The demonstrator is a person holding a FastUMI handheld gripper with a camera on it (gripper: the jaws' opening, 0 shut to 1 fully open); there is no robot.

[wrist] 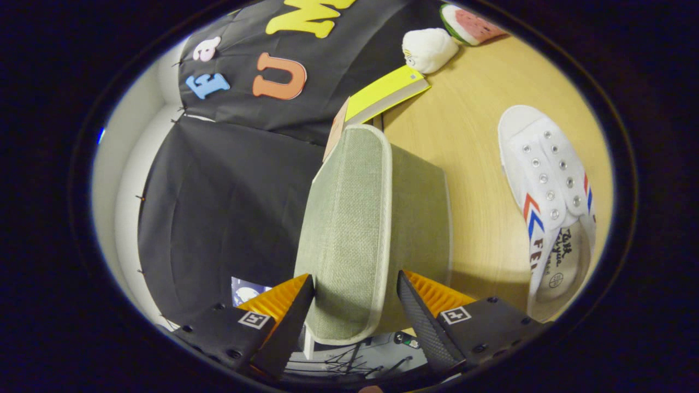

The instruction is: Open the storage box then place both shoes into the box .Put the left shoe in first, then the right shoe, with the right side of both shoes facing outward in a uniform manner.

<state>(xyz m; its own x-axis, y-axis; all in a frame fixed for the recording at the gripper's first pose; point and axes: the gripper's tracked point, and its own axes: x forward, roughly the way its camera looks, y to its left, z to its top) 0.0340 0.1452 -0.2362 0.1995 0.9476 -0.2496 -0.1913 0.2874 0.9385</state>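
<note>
Gripping the box lid between my gripper's fingers, I judge the storage box is only being opened; one white shoe waits on the table beside it, nothing packed yet.

The storage box stands at the table's edge, its lid between the claw's two fingers. A shoe lies on the table beside the box, apart from it. Beyond the box lie a book, a plush toy and a watermelon slice toward the far edge.
</note>
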